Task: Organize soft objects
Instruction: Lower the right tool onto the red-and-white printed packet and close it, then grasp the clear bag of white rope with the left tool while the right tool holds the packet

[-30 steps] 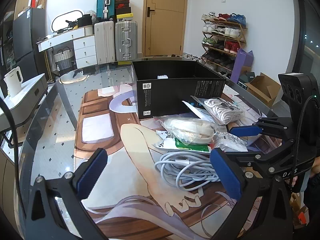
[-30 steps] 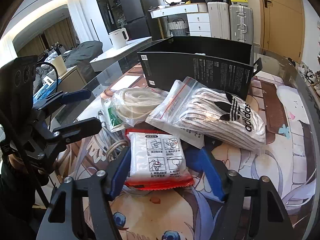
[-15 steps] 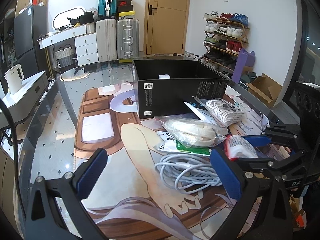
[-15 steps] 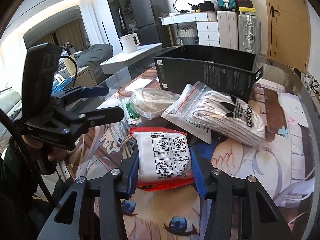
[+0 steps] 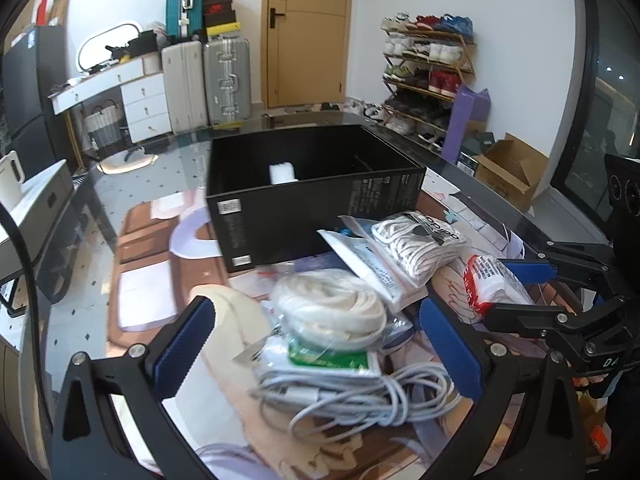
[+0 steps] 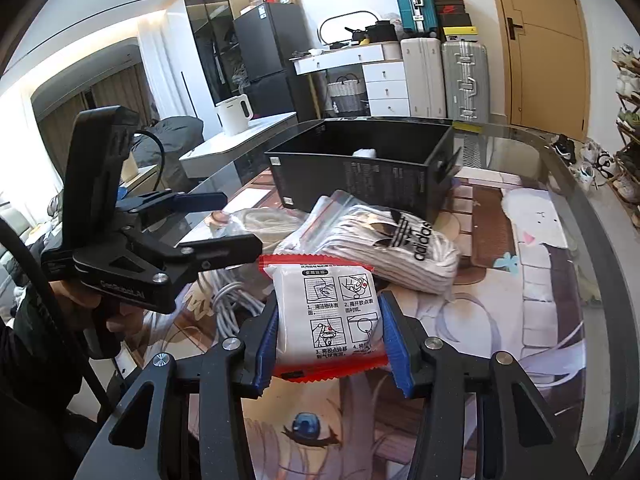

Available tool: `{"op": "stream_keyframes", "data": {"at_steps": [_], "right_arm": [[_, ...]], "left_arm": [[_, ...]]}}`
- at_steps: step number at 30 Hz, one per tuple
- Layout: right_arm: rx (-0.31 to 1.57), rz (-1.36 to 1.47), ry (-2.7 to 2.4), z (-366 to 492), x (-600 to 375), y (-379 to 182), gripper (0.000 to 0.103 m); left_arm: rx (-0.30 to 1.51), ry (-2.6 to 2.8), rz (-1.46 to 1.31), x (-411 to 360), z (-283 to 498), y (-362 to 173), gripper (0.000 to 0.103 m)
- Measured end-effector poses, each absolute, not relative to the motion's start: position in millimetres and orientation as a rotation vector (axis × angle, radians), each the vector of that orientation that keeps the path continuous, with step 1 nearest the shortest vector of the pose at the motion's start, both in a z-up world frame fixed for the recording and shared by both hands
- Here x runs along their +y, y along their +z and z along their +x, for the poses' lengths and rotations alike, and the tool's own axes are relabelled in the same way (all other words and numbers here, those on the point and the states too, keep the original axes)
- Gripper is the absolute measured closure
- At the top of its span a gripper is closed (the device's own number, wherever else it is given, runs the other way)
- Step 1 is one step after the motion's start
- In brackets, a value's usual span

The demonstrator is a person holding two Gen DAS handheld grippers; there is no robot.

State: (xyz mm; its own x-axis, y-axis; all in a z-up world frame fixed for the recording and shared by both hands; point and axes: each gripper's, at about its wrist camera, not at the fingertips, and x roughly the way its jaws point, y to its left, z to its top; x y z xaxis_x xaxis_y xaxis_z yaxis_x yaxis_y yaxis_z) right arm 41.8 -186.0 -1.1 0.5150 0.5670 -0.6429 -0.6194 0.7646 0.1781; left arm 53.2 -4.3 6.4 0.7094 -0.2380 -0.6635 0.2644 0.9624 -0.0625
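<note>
My right gripper (image 6: 328, 344) is shut on a red-and-white packet (image 6: 326, 312) with printed instructions, held just above the mat; the same grip on the packet (image 5: 490, 284) shows in the left wrist view. My left gripper (image 5: 316, 344) is open, hovering over a bagged coil of white rope (image 5: 328, 308) and a loose white cable bundle (image 5: 360, 396). A bag of striped socks (image 6: 400, 248) leans beside the rope. Behind the pile stands an open black box (image 5: 316, 196) with a small white item (image 5: 283, 173) inside.
A green-and-white packet (image 5: 328, 360) lies under the rope bag. The pile sits on a printed mat (image 6: 520, 280) on a glass table whose curved edge (image 6: 600, 240) runs along the right. Suitcases, a shoe rack and a cardboard box stand on the floor beyond.
The right gripper's jaws closed on the red-and-white packet and lifted it off the pile. The left gripper moved forward, closer to the rope bag and cable.
</note>
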Motion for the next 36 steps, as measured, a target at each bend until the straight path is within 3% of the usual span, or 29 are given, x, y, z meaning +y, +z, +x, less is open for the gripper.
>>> {"op": "stream_keyframes", "data": {"at_steps": [9, 13, 30, 36], "right_arm": [[0.746, -0.068, 0.700, 45, -194, -2, 0.056], [0.750, -0.068, 0.698, 47, -194, -3, 0.056], [0.752, -0.075, 0.703, 52, -188, -5, 0.056], [0.754, -0.077, 0.704, 53, -186, -5, 0.056]], "left_arm": [[0.819, -0.293, -0.026, 1, 75, -7, 0.002], [0.844, -0.339, -0.077, 5, 78, -11, 0.013], [0.839, -0.296, -0.083, 28, 71, -9, 0.014], [0.858, -0.308, -0.089, 26, 76, -12, 0.034]]}}
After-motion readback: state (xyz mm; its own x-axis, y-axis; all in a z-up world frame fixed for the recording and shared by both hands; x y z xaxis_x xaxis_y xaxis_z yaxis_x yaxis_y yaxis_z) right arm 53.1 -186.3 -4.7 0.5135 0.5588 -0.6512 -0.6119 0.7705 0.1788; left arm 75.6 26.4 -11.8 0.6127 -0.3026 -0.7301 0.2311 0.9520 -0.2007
